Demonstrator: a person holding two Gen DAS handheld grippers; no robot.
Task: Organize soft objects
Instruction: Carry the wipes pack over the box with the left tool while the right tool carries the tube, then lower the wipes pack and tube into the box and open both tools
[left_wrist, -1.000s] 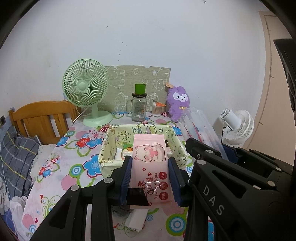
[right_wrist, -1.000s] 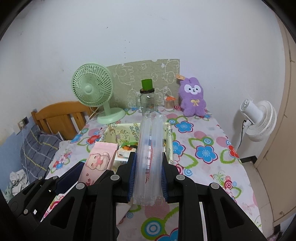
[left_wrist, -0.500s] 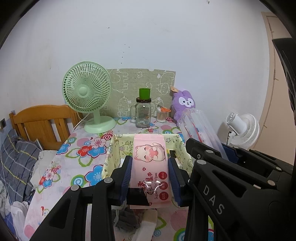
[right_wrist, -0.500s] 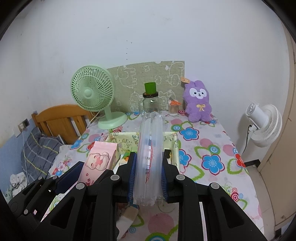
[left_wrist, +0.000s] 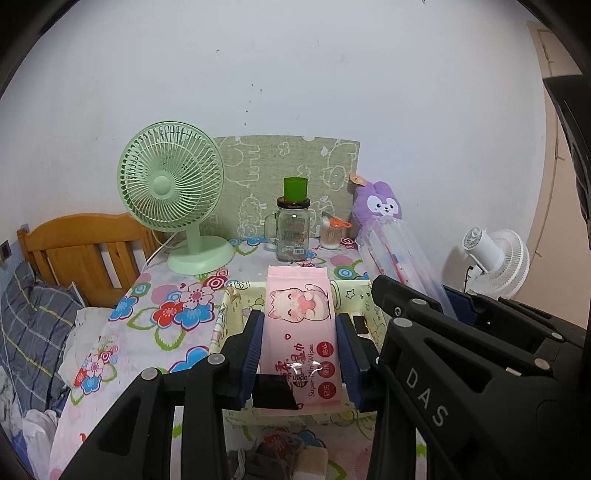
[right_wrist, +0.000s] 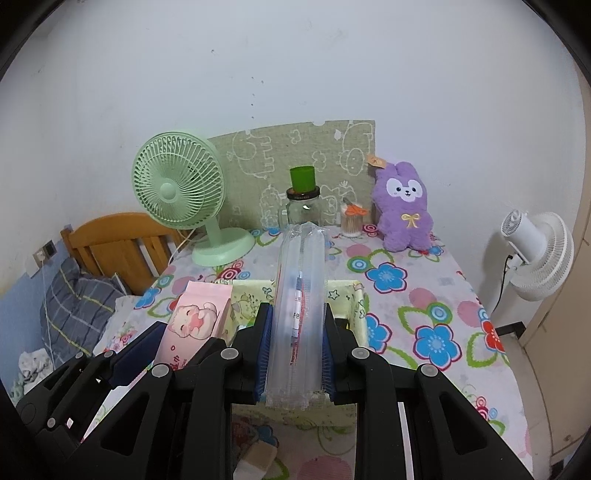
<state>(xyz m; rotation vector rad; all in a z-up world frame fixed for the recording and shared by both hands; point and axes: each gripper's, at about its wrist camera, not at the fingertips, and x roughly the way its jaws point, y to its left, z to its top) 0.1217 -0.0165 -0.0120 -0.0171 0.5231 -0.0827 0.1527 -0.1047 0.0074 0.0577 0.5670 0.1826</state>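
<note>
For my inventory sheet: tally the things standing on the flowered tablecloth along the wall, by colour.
Green: 1, desk fan
Purple: 1, plush rabbit
Clear glass: 1, jar with a green cup on its lid
Orange-topped: 1, small container
Total: 4

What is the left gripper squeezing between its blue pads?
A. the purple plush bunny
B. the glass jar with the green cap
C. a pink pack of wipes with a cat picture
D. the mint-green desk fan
C: the left gripper is shut on the pink pack of wipes with a cat picture, its blue pads pressing both sides, above the yellow fabric storage box.
</note>
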